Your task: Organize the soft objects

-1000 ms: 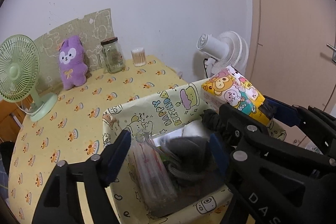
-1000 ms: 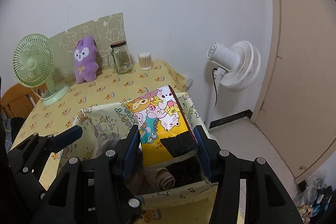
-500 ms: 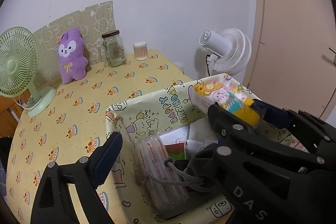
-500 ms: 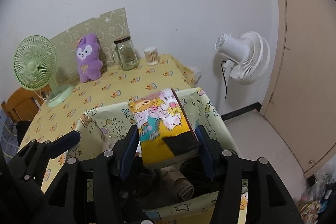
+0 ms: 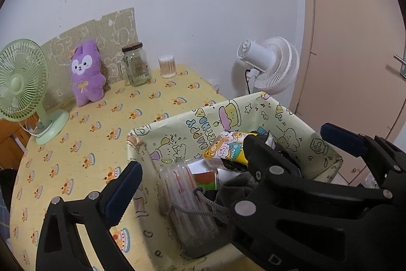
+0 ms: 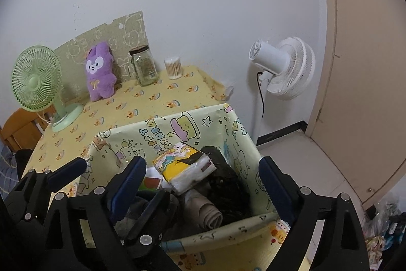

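1. Table (image 6: pixel 162 95) covering, yellow and printed, is carrying the fixed items along the wall: a green fan (image 6: pixel 35 83) at far left, then a purple plush rabbit (image 6: pixel 99 71), a glass jar (image 6: pixel 145 65) and a cup of cotton swabs (image 6: pixel 173 67). The plush is leaning upright against the backing board, well apart from the work; as a soft object it is judged to be awaiting collection.

2. Left gripper (image 5: pixel 228 151) is hovering over the near left part of the storage box (image 6: pixel 228 118); its jaws are opening to a wide spread with nothing pinched between them. A dark drawstring pouch (image 5: pixel 236 184) and a clear sleeve of straws (image 5: pixel 182 194) are lying directly below it inside the box.

3. Right gripper (image 6: pixel 203 174) is opening likewise, its pads standing clear of the cartoon-printed tissue pack (image 6: pixel 185 166). The pack is resting tilted on top of the box contents, beside a rolled beige cloth (image 6: pixel 208 213) and a black bundle (image 6: pixel 228 184). Release appears complete; the wide spread is likely allowing a clean withdrawal.

4. White floor fan (image 6: pixel 284 67) is standing beside the table, uninvolved.
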`<state>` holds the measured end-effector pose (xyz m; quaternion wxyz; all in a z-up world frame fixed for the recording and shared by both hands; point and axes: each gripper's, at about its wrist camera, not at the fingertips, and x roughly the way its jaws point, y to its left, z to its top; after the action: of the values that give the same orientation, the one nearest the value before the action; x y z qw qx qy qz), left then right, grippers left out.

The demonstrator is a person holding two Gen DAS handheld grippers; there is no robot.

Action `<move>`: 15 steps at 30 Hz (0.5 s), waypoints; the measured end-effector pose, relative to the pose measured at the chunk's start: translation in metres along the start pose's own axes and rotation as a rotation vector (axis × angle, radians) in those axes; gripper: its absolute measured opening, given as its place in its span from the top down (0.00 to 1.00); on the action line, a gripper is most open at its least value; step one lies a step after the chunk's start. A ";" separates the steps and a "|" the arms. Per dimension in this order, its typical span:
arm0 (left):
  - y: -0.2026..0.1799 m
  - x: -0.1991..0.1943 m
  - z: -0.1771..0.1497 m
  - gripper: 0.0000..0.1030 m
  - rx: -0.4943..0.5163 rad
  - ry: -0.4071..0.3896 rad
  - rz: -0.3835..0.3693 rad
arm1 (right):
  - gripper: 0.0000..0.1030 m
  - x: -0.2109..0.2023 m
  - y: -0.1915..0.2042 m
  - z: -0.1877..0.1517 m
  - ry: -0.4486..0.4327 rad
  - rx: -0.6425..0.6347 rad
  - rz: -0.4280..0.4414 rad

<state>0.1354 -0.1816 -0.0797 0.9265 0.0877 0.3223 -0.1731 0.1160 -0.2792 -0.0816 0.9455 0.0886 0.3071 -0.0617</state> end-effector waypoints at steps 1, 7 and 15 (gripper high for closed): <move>0.000 -0.003 0.000 0.00 0.001 -0.006 0.002 | 0.10 -0.003 0.001 0.000 -0.006 -0.001 -0.001; 0.006 -0.024 -0.002 0.00 -0.008 -0.042 0.010 | 0.10 -0.023 0.011 -0.001 -0.048 -0.016 -0.017; 0.021 -0.050 -0.010 0.00 -0.025 -0.082 0.035 | 0.10 -0.047 0.033 -0.005 -0.086 -0.048 -0.003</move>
<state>0.1010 -0.1459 -0.0550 0.9429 0.0743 0.2845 -0.1564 0.0810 -0.2435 -0.0539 0.9595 0.0627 0.2679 -0.0596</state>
